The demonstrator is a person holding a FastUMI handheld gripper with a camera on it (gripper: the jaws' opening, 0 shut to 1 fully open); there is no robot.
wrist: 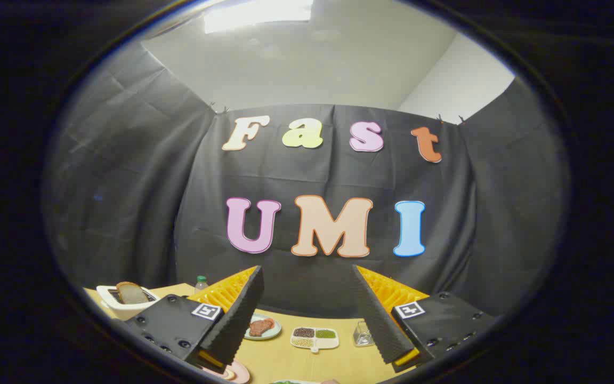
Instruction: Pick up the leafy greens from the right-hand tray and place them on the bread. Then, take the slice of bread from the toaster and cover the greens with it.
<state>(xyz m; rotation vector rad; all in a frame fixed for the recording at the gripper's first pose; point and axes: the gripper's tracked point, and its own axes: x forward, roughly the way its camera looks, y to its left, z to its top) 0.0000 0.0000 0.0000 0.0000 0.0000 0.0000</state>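
My gripper (307, 314) fingers are spread, empty. The toaster (126, 298) holds its bread slice (131, 292) beyond my left finger. Greens (292, 382), I think, lie barely visible below; descending blind risks missing them.

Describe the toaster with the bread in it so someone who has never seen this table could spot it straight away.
Start at the yellowish wooden table below the black cloth wall. The white toaster stands beyond the open gripper, outside its left-hand finger. Unlike the flat plates and the divided dish between the fingers, it is a box with a brown bread slice sticking up.
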